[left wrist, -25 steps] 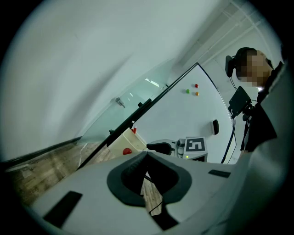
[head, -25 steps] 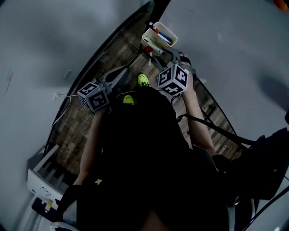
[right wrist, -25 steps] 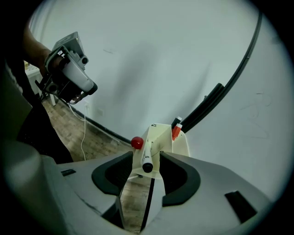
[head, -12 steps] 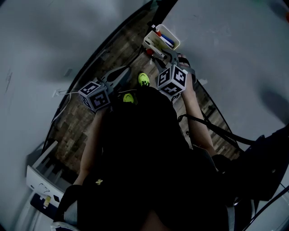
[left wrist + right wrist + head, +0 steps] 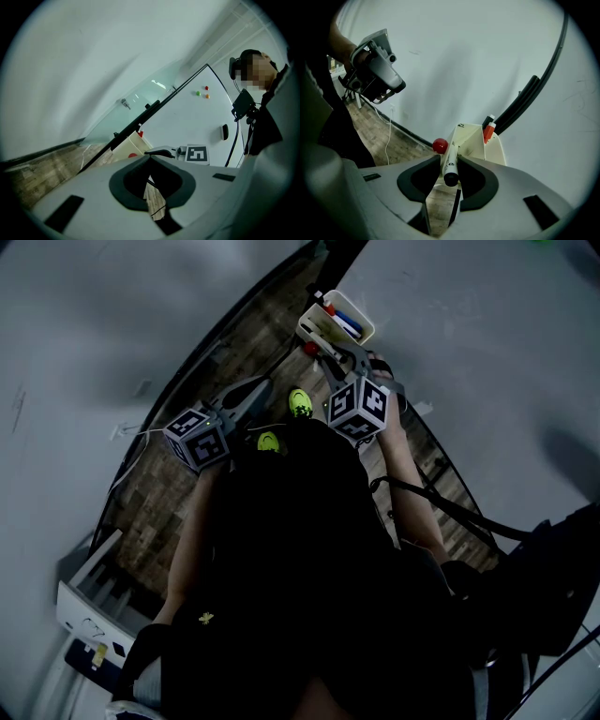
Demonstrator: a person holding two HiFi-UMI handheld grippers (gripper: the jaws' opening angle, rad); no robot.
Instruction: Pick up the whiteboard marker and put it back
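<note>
**Right gripper**: jaws just closed in and clamped on the marker. The marker's white barrel is pointed forward, its dark end toward the camera.

**Marker**: held between the jaw tips, just in front of the tray.

**Tray**: cream, set against the black-framed whiteboard. A red-capped pen is stood in it.

**Red ball**: seen just left of the tray.

**Left gripper**: jaws closed together, nothing held, kept apart from the tray.

**Floor**: wood planks.
</note>
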